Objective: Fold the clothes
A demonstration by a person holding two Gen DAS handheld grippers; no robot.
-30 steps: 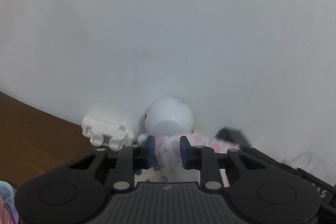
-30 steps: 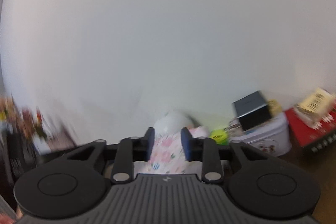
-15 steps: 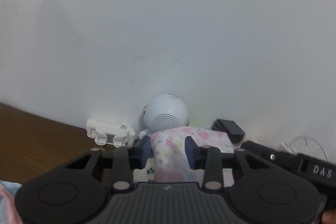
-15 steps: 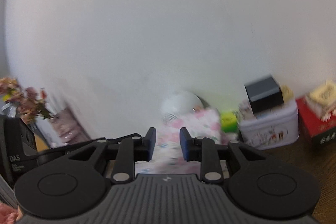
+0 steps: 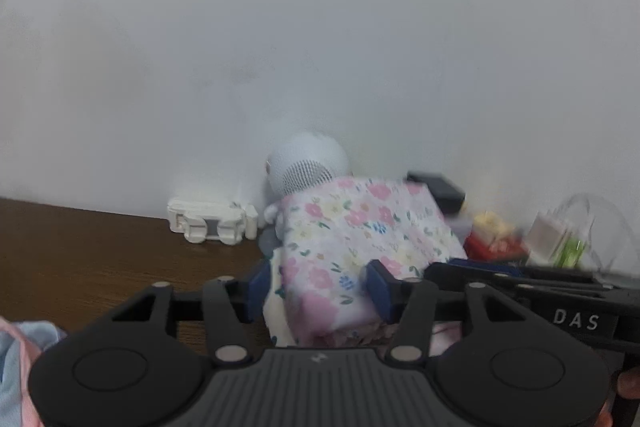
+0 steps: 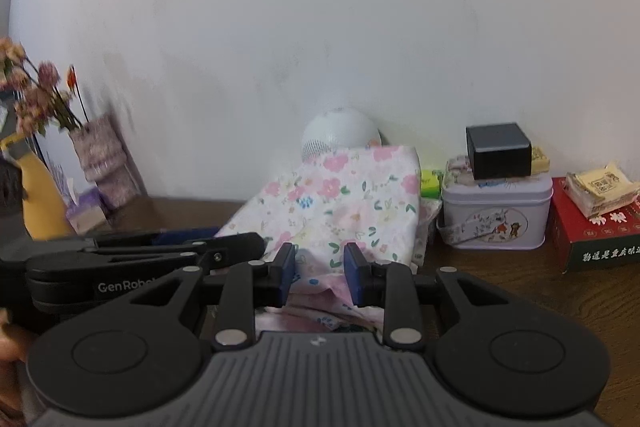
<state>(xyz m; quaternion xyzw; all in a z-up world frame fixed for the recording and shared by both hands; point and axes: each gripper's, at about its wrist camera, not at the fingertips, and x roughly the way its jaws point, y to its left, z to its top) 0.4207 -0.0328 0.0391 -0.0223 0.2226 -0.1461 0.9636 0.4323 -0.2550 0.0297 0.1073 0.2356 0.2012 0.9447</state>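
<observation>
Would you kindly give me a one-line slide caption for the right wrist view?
Right gripper holds folded floral cloth over the wooden table, left gripper alongside.

A floral garment, pale pink-white cloth printed with pink, blue and yellow flowers and small green leaves, sits low at centre frame in both wrist views. It is bunched into a raised fold, its upper edge fairly straight, layers stacked beneath.

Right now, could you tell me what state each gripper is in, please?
Left gripper: closed on the floral garment.
Right gripper: closed on the same garment.
</observation>
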